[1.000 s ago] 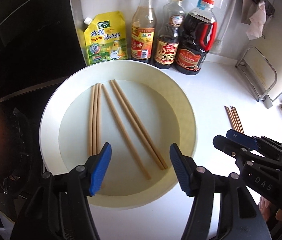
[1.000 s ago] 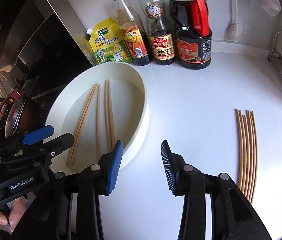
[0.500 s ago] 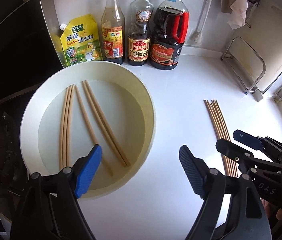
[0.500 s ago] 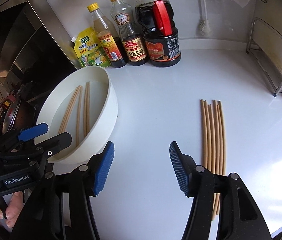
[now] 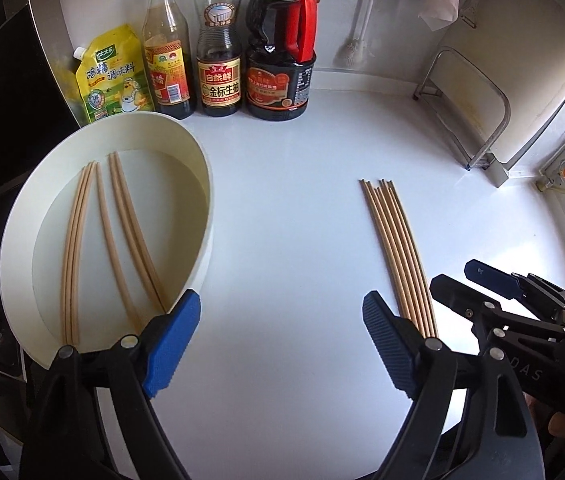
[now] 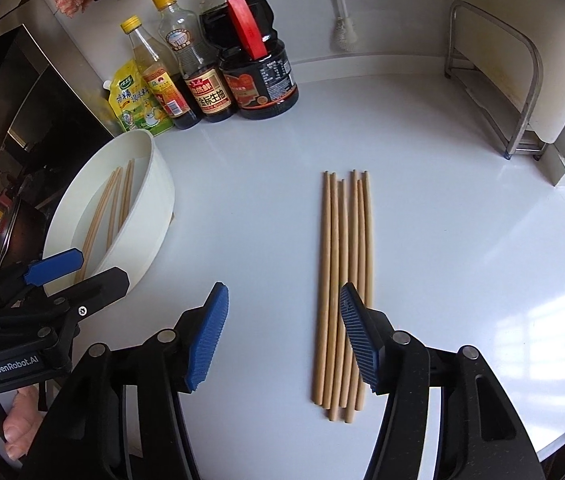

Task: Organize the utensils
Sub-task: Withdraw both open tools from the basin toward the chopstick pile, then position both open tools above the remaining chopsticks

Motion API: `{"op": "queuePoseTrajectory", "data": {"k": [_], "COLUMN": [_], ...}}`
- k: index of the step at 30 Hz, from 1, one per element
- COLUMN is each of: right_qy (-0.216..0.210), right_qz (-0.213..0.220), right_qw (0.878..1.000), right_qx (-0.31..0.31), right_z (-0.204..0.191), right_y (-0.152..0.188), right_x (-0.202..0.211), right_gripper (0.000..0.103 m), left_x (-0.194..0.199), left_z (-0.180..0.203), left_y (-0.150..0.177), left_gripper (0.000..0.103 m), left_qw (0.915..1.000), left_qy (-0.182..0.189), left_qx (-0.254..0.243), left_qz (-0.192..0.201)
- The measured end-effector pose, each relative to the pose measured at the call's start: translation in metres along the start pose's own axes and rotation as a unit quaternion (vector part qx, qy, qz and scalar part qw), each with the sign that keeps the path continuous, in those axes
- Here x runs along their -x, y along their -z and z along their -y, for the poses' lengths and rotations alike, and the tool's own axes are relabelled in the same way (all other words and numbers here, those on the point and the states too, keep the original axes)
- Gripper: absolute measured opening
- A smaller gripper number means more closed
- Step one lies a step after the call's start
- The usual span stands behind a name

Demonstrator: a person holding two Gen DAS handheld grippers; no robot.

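Your right gripper's pad (image 6: 356, 334) covers part of the chopstick bundle (image 6: 332, 280); at nine o'clock, the basin (image 6: 154, 184) wall hides its chopsticks' lower ends.

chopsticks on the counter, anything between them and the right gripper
Nothing visible. The right gripper hangs open over bare counter, its right pad already over the near end of the chopsticks. Bowl and bottles stand well off to the left and behind.
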State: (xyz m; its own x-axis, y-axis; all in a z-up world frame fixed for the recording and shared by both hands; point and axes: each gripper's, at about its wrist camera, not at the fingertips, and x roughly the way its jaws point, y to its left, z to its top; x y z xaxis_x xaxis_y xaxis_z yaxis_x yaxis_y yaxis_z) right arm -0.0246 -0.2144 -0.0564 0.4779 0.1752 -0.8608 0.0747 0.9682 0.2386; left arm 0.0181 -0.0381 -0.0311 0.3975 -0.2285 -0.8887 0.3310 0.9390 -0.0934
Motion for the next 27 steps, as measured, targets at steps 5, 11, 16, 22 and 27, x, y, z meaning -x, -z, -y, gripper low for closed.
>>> {"op": "queuePoseTrajectory", "data": {"k": [5, 11, 16, 22, 27], "right_qy": [0.004, 0.008, 0.016, 0.026, 0.038], "right_qz": [-0.003, -0.004, -0.012, -0.018, -0.025], "right_qw": [1.0, 1.0, 1.0, 0.999, 0.999], "right_qx": [-0.012, -0.023, -0.022, -0.023, -0.01], "right_z": [0.022, 0.042, 0.055, 0.068, 0.073], "right_y": [0.005, 0.01, 0.012, 0.012, 0.015], "right_x": [-0.003, -0.008, -0.02, -0.04, -0.054], "right_gripper": [0.056, 0.056, 0.056, 0.056, 0.056], "left_x": [-0.008, -0.025, -0.039, -0.058, -0.072], "left_z": [0.015, 0.026, 0.03, 0.036, 0.042], "left_y": [0.002, 0.005, 0.007, 0.011, 0.013], "left_gripper": [0.082, 0.082, 0.082, 0.082, 0.082], "left_qw": [1.0, 0.9997, 0.9994, 0.9988, 0.9984], "left_qy": [-0.001, -0.009, -0.012, -0.012, -0.007], "left_qx": [-0.005, -0.004, 0.004, 0.01, 0.009], "left_qz": [-0.007, -0.023, -0.032, -0.047, -0.056]}}
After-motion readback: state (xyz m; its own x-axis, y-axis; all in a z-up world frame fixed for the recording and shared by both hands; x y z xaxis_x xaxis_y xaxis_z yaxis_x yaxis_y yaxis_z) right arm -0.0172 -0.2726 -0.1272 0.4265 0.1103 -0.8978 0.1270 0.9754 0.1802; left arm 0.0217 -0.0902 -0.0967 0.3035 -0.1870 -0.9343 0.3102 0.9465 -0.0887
